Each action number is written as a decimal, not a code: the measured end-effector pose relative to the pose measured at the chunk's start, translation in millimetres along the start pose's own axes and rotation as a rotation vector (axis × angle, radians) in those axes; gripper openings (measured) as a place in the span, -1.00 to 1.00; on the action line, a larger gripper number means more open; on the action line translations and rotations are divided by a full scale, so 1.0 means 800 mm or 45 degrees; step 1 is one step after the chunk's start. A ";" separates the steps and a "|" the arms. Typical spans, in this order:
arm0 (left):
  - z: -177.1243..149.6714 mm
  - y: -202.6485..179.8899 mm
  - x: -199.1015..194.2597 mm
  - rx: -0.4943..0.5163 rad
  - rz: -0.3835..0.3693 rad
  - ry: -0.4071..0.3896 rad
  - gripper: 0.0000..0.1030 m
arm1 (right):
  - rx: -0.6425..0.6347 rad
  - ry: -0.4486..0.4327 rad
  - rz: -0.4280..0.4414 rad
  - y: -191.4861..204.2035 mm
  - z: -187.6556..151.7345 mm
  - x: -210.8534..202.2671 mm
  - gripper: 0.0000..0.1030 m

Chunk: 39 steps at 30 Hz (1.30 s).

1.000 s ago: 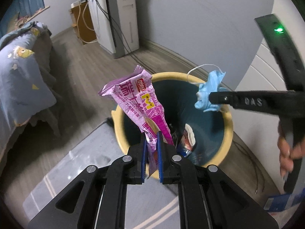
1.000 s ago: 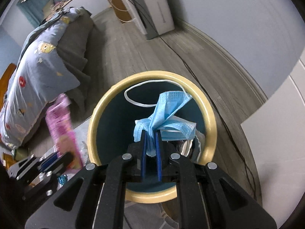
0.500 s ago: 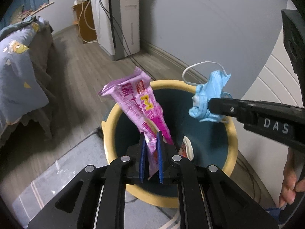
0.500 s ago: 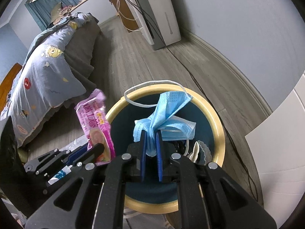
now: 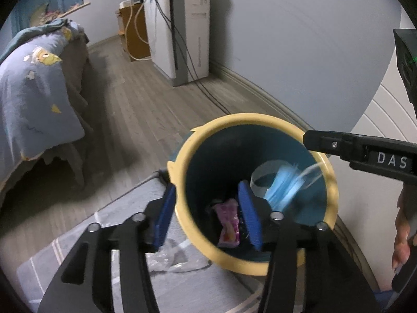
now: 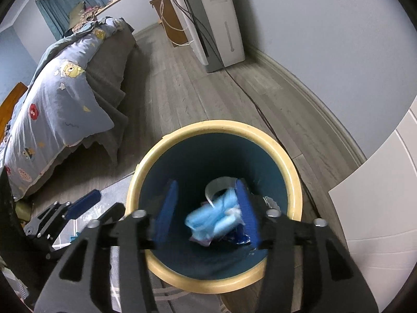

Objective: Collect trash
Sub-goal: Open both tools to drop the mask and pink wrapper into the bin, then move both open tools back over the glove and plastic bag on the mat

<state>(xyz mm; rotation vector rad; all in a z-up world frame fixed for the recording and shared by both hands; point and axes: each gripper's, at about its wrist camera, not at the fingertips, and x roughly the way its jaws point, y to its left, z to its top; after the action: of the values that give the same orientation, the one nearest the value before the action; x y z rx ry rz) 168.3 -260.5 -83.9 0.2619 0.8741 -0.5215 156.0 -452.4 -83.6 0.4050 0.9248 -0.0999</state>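
Note:
A round bin with a yellow rim [image 5: 331, 182] and dark teal inside stands on the floor; it also shows in the right wrist view [image 6: 294, 172]. My left gripper [image 5: 208, 211] is open over its near rim. A pink snack wrapper [image 5: 229, 221] lies inside the bin. My right gripper [image 6: 206, 208] is open above the bin. A blue face mask [image 6: 211, 221], blurred, is falling inside the bin; it also shows in the left wrist view [image 5: 284, 185]. The right gripper's finger [image 5: 359, 148] reaches over the far right rim.
A bed with a blue cartoon quilt [image 6: 65, 99] stands to the left. A white appliance [image 5: 185, 31] with cables stands by the far wall. A grey rug [image 5: 130, 234] with a clear plastic scrap [image 5: 177, 258] lies beside the bin. A white cabinet [image 6: 378, 208] is on the right.
Both grippers have opened. The pink wrapper has dropped from the left gripper into the bin. The blue mask has left the right gripper and is falling into the bin.

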 end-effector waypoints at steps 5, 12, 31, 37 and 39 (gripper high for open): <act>-0.006 0.004 -0.006 -0.011 0.023 -0.036 0.58 | -0.019 -0.017 -0.025 0.002 0.002 -0.003 0.70; -0.012 0.011 -0.013 -0.039 0.056 -0.051 0.76 | 0.025 -0.042 -0.026 -0.002 0.007 -0.012 0.89; -0.041 0.058 -0.145 -0.130 0.144 -0.132 0.81 | -0.057 -0.146 0.026 0.061 -0.014 -0.094 0.89; -0.073 0.081 -0.193 -0.137 0.188 -0.139 0.82 | -0.100 -0.115 0.050 0.093 -0.035 -0.102 0.89; -0.086 0.094 -0.204 -0.143 0.216 -0.136 0.82 | -0.130 -0.098 0.071 0.104 -0.041 -0.100 0.89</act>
<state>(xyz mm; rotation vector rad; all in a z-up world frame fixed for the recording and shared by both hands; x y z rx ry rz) 77.1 -114.6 2.0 0.2017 0.7664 -0.3250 104.2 -370.6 -12.5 0.3299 0.8381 -0.0172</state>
